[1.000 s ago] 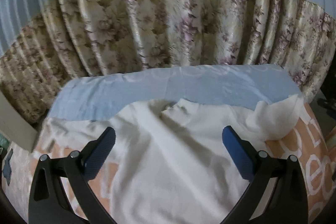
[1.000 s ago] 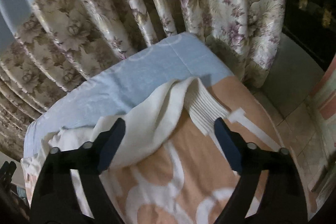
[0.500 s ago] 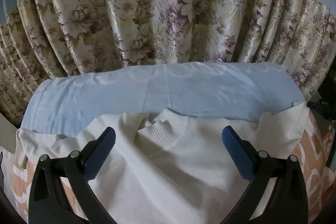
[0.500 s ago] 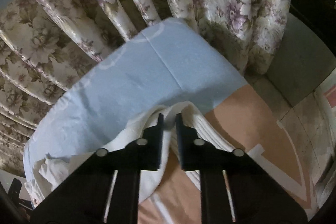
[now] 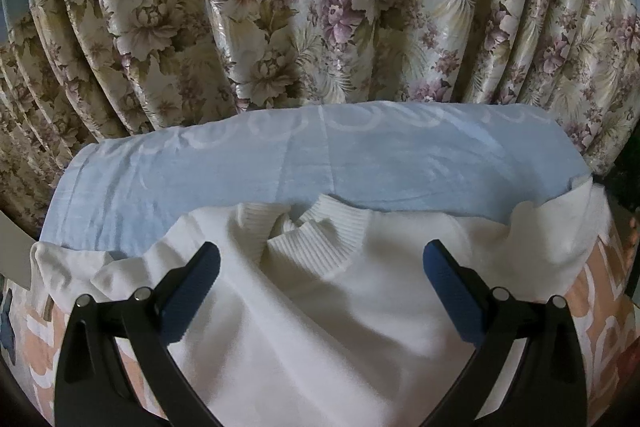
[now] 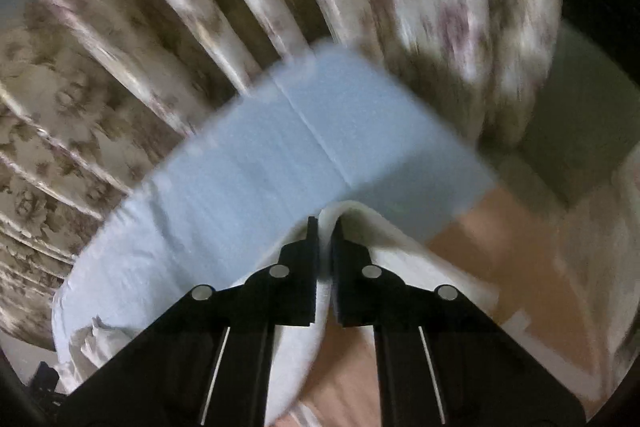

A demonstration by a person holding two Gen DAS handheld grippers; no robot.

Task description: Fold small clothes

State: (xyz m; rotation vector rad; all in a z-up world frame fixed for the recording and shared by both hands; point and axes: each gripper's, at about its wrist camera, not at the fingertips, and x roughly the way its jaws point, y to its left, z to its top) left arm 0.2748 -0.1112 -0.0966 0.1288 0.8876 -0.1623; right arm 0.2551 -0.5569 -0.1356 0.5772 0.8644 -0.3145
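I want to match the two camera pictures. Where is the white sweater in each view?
Left wrist: the white sweater fills the lower middle, collar up, between the open left gripper fingers.
Right wrist: a sweater fold sits at lower centre, pinched in the shut right gripper.
Shared landmark: the light blue cloth below the floral curtain.

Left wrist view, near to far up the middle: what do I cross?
White sweater → its ribbed collar → light blue sheet → floral curtain.
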